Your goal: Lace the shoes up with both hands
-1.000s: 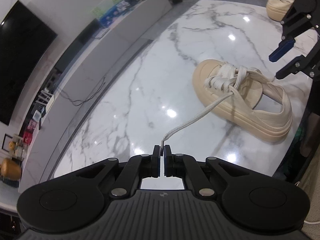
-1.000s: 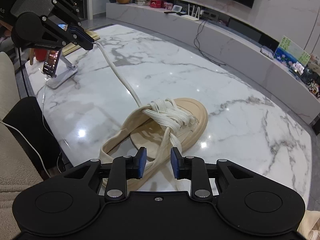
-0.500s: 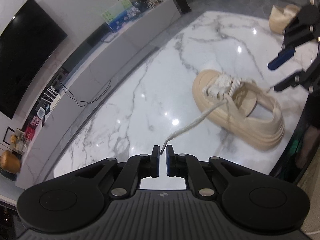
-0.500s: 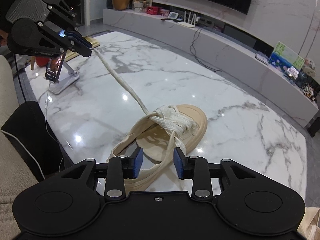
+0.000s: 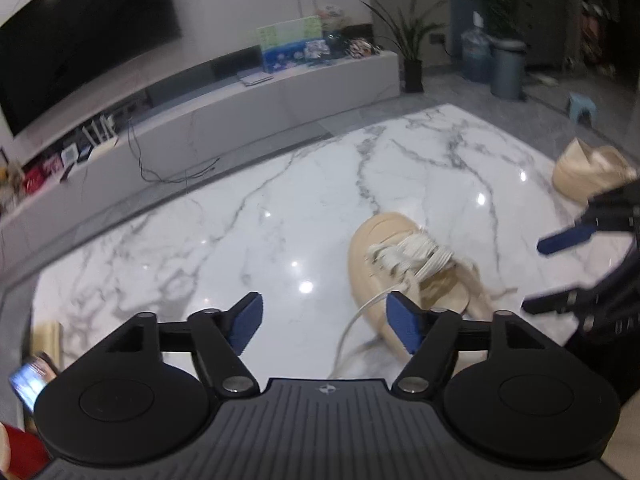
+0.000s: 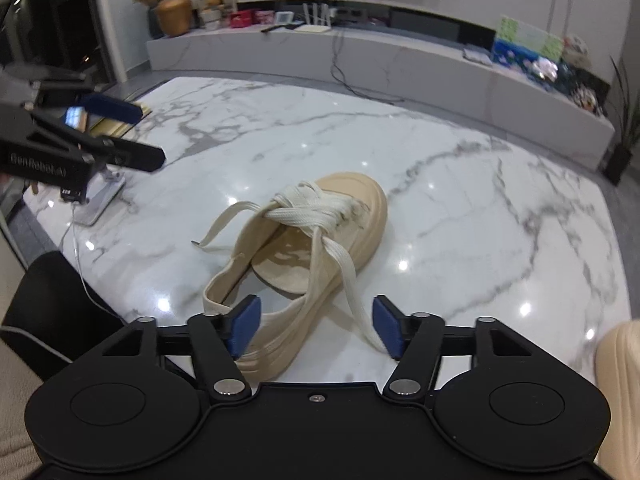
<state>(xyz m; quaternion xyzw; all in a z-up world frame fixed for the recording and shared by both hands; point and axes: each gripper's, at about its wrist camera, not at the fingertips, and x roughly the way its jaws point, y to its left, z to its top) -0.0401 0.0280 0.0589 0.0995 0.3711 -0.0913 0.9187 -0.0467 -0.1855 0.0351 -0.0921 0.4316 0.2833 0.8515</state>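
a cream shoe (image 6: 304, 256) lies on its sole, its white laces (image 6: 320, 216) crossed, both ends trailing loose.

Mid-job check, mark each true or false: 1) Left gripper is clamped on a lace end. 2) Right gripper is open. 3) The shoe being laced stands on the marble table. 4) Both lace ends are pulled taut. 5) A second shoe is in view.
1) False. The left gripper has just been opening; its jaws stand wide and the lace hangs loose between them, unpinched.
2) True. The right gripper has just been opening and grips nothing.
3) True. The beige shoe sits on the marble table.
4) False. Both ends lie slack; one tip rests on the table.
5) True. Another beige shoe lies at the table's far edge.
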